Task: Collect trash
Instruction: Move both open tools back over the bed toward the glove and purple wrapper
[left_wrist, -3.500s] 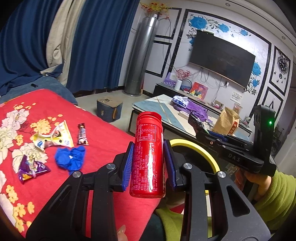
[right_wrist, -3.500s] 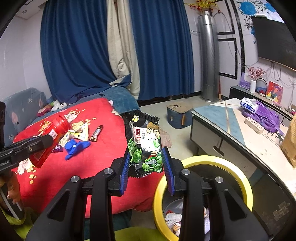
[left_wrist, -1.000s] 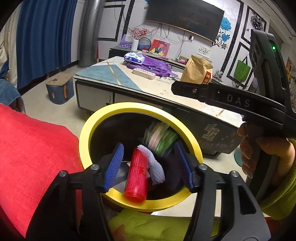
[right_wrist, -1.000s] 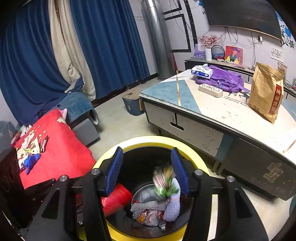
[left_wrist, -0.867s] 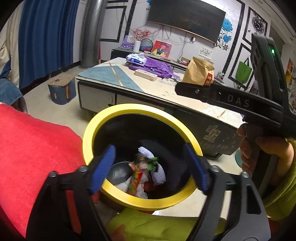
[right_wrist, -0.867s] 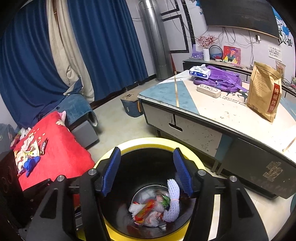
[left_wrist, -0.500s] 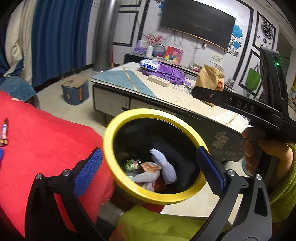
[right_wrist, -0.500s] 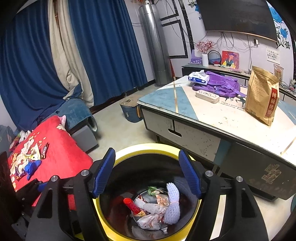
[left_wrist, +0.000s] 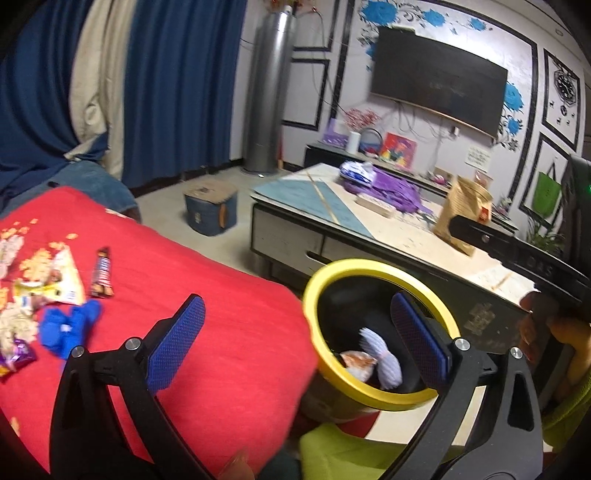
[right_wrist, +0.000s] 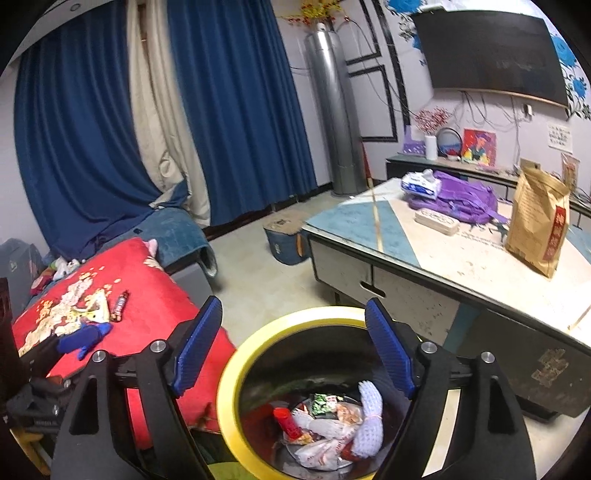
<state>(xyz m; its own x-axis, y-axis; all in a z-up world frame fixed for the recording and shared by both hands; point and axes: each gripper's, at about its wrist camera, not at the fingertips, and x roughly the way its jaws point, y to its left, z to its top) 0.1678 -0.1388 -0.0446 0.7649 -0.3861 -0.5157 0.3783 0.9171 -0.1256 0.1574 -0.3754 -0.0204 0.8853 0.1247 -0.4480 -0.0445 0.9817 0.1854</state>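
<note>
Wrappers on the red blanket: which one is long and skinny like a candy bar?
The brown bar wrapper, lying alone beside the triangular yellow packet. The purple wrapper by the blue cloth is crumpled, not long.

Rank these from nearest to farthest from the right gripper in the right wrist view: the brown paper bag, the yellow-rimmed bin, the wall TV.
1. yellow-rimmed bin, directly below the open right gripper.
2. brown paper bag, standing on the table to the right.
3. wall TV, on the far wall.
</note>
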